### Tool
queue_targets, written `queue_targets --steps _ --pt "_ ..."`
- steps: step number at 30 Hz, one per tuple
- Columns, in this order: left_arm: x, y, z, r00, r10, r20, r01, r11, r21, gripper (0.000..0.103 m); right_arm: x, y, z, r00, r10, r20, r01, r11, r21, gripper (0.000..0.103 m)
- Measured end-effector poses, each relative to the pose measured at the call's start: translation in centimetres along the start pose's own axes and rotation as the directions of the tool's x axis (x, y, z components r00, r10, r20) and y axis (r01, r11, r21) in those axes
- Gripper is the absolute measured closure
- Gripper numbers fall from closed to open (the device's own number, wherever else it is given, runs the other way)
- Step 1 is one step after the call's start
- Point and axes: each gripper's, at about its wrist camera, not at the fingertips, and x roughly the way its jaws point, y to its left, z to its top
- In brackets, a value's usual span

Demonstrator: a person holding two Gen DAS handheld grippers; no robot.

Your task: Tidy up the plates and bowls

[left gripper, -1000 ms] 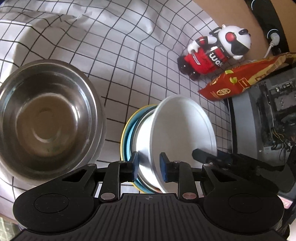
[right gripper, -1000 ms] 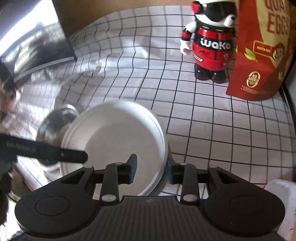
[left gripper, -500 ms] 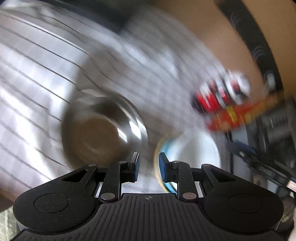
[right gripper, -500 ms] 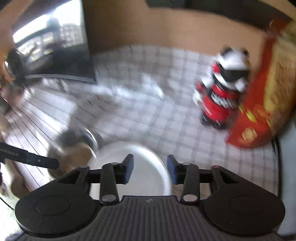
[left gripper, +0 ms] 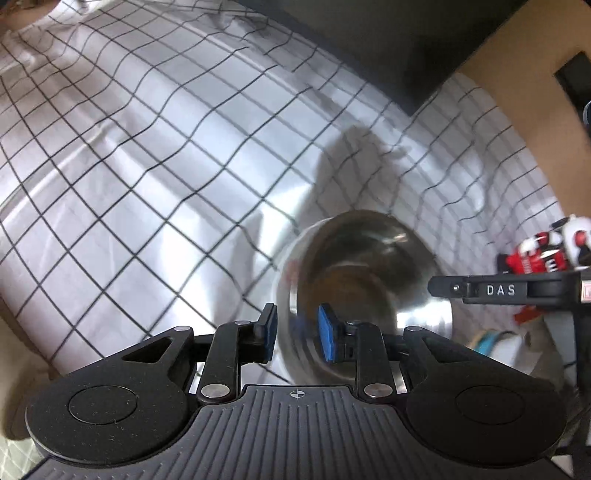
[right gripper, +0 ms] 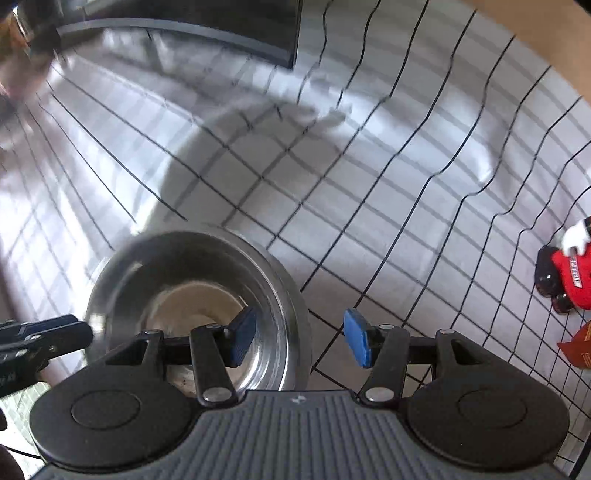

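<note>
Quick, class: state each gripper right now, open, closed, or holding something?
Left gripper: open, its fingers astride the steel bowl's rim, not clamped.
Right gripper: open wide, holding nothing.

The place looks like a room in a home, set up on a table rather than in a kitchen proper. A white cloth [left gripper: 155, 155] with a black grid covers the surface and lies in loose wrinkles. A dark flat screen [right gripper: 192, 26] (a monitor or television, which one cannot be told) stands at the far edge against a tan wall [left gripper: 517, 74]. A red and white toy figure [right gripper: 569, 273] and the corner of an orange carton [right gripper: 580, 350] sit on the cloth, near a steel bowl [right gripper: 192, 295].
</note>
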Motion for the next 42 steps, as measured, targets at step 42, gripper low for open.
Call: queue_targets --steps 42 --pt "-6.2 1.2 5.7 0.980 -0.183 0.083 0.175 0.980 0.091 0.077 -11.4 -0.6 -6.7 0.903 0.008 0.429 -0.068 0.990 0.124 0.042"
